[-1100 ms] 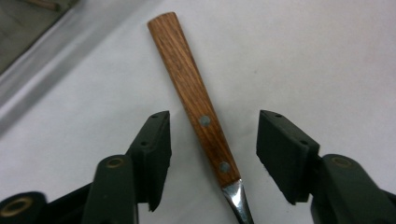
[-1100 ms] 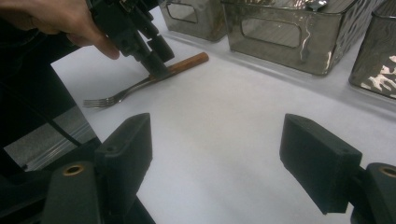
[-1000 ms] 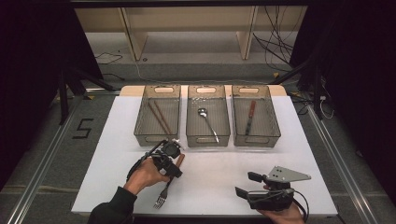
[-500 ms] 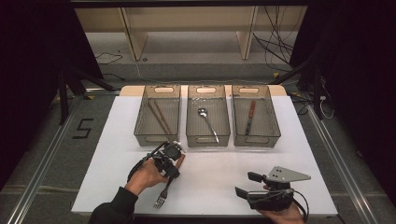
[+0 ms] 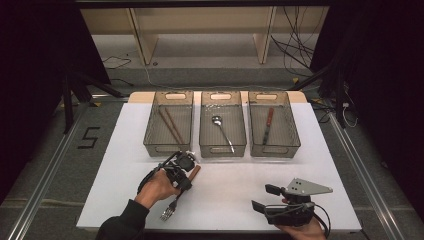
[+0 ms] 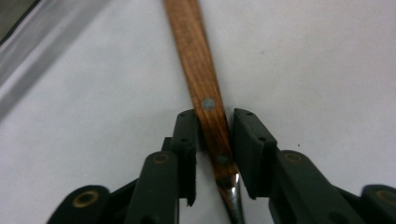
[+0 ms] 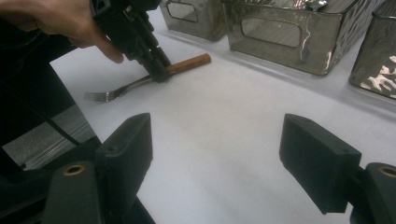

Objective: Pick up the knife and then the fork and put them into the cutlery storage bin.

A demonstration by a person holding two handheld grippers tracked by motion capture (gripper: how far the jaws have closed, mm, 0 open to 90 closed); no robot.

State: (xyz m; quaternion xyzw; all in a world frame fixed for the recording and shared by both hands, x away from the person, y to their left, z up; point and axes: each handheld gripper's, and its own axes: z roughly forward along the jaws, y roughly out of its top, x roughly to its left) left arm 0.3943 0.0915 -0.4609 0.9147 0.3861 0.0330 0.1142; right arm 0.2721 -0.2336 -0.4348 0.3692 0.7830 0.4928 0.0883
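A fork (image 5: 172, 206) with a brown wooden handle (image 6: 196, 60) lies on the white table, tines toward the person. My left gripper (image 5: 186, 175) points down over the handle near its metal neck. Its jaws have just been closing, and the handle lies between them. In the left gripper view (image 6: 215, 140) the left pad is at the wood and a thin gap shows at the right pad. In the right gripper view that gripper (image 7: 156, 70) stands on the fork (image 7: 187, 64). My right gripper (image 5: 261, 197) rests open at the front right with nothing between its fingers (image 7: 217, 158).
Three clear trays stand in a row at the back. The left tray (image 5: 150, 142) holds chopsticks (image 5: 170, 125), the middle tray (image 5: 222, 150) a spoon (image 5: 222, 132), the right tray (image 5: 295, 140) a wooden-handled knife (image 5: 268, 125). White table lies between the two grippers.
The left gripper's jaws have narrowed around the fork's handle. Both hands stay where they were, and the fork has not moved.
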